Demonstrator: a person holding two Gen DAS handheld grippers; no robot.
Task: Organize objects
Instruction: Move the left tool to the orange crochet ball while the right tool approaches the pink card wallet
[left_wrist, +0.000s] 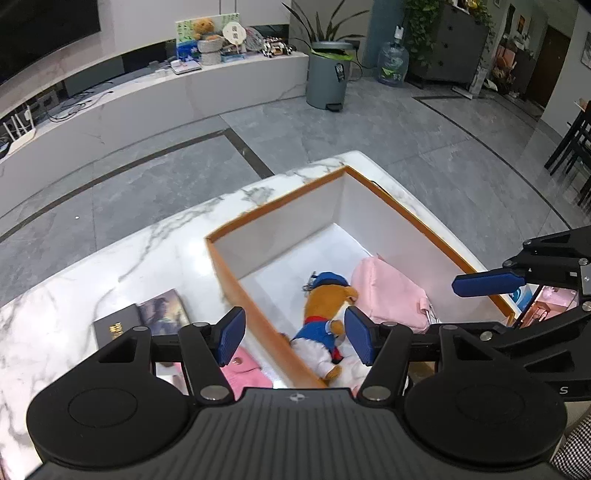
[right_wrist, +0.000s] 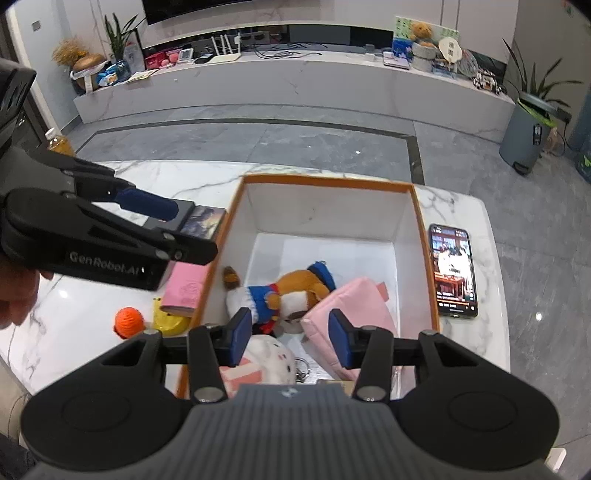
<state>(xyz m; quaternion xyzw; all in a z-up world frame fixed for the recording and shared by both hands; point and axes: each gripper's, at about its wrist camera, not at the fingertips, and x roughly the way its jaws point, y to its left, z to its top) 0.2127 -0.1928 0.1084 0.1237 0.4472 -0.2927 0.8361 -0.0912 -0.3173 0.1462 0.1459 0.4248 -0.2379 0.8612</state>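
An orange-rimmed white box (left_wrist: 280, 206) (right_wrist: 325, 179) stands on the marble table. Inside lie a brown plush dog in blue clothes (left_wrist: 325, 314) (right_wrist: 291, 291), a pink pouch (left_wrist: 388, 291) (right_wrist: 351, 310) and a white plush with keyring (right_wrist: 269, 358). My left gripper (left_wrist: 293, 338) is open and empty, above the box's near left wall. My right gripper (right_wrist: 288, 338) is open and empty, above the box's near end. Each gripper shows in the other's view, the right one (left_wrist: 487, 282) at the right edge and the left one (right_wrist: 147, 205) at the left.
Left of the box lie a dark box and picture card (left_wrist: 147, 317) (right_wrist: 203, 221), a pink booklet (right_wrist: 184, 291), a yellow item (right_wrist: 170, 321) and an orange knitted ball (right_wrist: 128, 322). A lit phone (right_wrist: 452, 269) lies right of the box. Grey bin (left_wrist: 328, 74) on the floor.
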